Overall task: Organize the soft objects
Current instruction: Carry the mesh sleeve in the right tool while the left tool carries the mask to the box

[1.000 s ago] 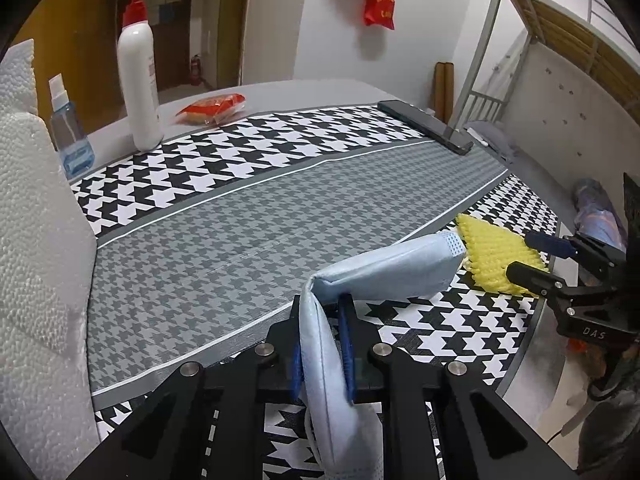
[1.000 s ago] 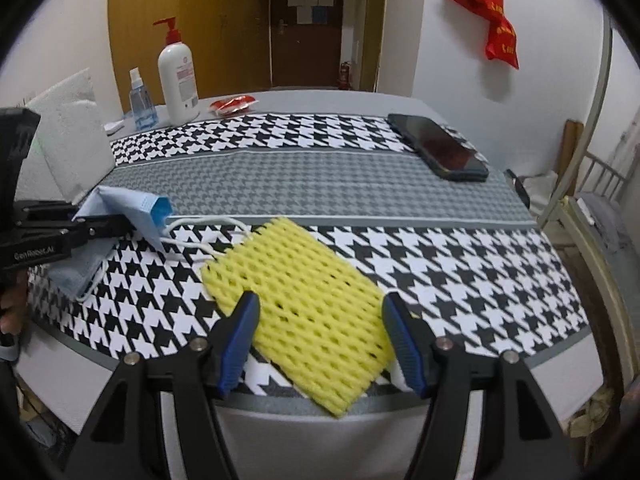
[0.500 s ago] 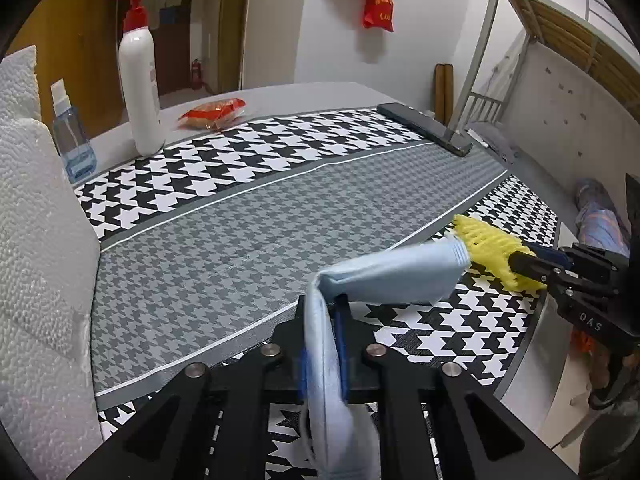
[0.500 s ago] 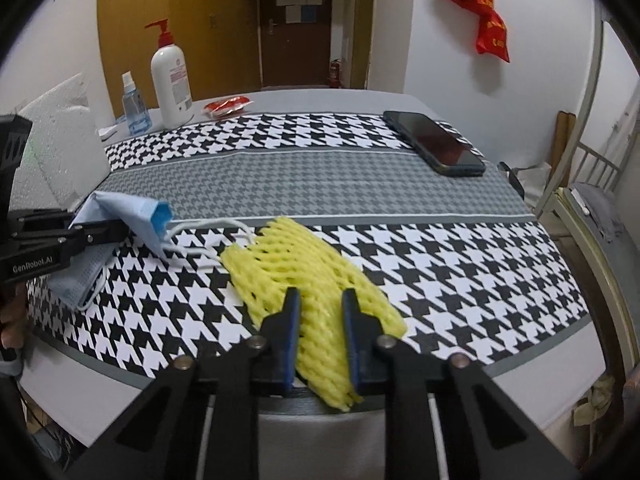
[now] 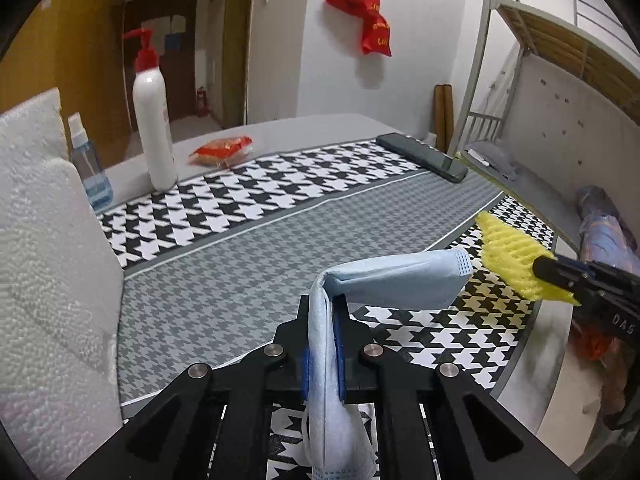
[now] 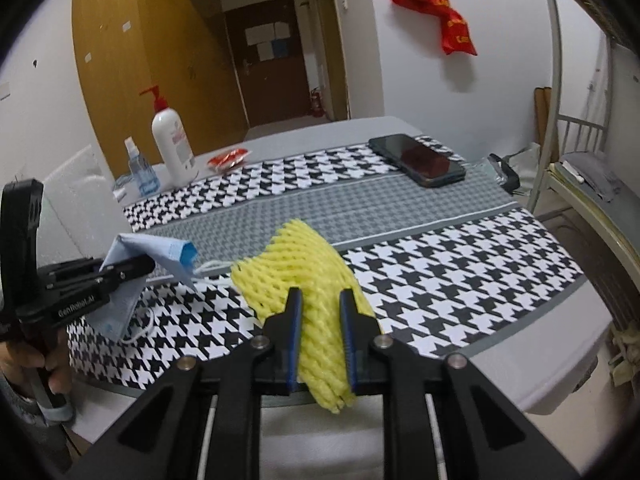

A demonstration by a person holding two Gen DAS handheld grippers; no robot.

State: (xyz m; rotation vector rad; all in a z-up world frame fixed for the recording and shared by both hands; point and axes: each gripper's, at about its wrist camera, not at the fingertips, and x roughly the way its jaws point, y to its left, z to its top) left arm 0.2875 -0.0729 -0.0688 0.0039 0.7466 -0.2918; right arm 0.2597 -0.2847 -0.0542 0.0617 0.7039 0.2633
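A light blue face mask point(image 5: 400, 280) is pinched in my left gripper point(image 5: 323, 308), which is shut on it; one end folds forward above the cloth and the other hangs below the jaws. My right gripper point(image 6: 322, 300) is shut on a yellow foam net point(image 6: 296, 260), bunched between its blue pads and held just above the houndstooth tablecloth point(image 6: 460, 256). In the right wrist view the left gripper point(image 6: 148, 266) holds the mask point(image 6: 160, 250) left of the net, its white ear loops trailing on the cloth. From the left wrist view, the net point(image 5: 508, 256) and right gripper point(image 5: 540, 270) are at the right.
A white foam block point(image 5: 40, 240) stands at the left edge. At the back are a pump bottle point(image 5: 154, 132), a small spray bottle point(image 5: 90, 168) and a red packet point(image 5: 222, 152). A dark phone point(image 6: 418, 158) lies far right. A metal bunk bed point(image 5: 520, 80) stands beyond the table.
My right gripper went from wide open around the flat yellow net to shut on it, and has lifted it, bunched, off the cloth. The left gripper keeps its hold on the mask.
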